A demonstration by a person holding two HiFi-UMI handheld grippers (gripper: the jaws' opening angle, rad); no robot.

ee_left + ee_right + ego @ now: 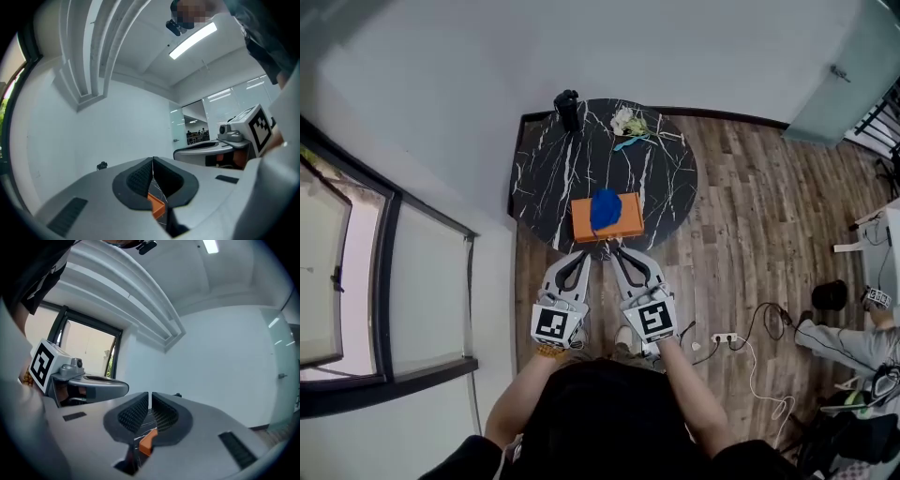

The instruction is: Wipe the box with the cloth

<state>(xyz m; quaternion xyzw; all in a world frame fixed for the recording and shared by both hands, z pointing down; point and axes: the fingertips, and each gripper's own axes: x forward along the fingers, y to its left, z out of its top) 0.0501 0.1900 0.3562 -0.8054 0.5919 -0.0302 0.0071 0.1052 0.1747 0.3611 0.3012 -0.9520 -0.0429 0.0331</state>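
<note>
With the left gripper and right gripper closed and empty near the box on the table, the cloth bunched on it looks soft and light, best pinched at a raised fold.

An office: glass partitions, strip light (cables trail over wooden floor).

The orange box, with the blue cloth on it, blocks the near edge of the round table. The top is bare to its left, right and far side. A black object and a white bunch stand at the far edge, well apart from the box. The wall lies close on the left.
</note>
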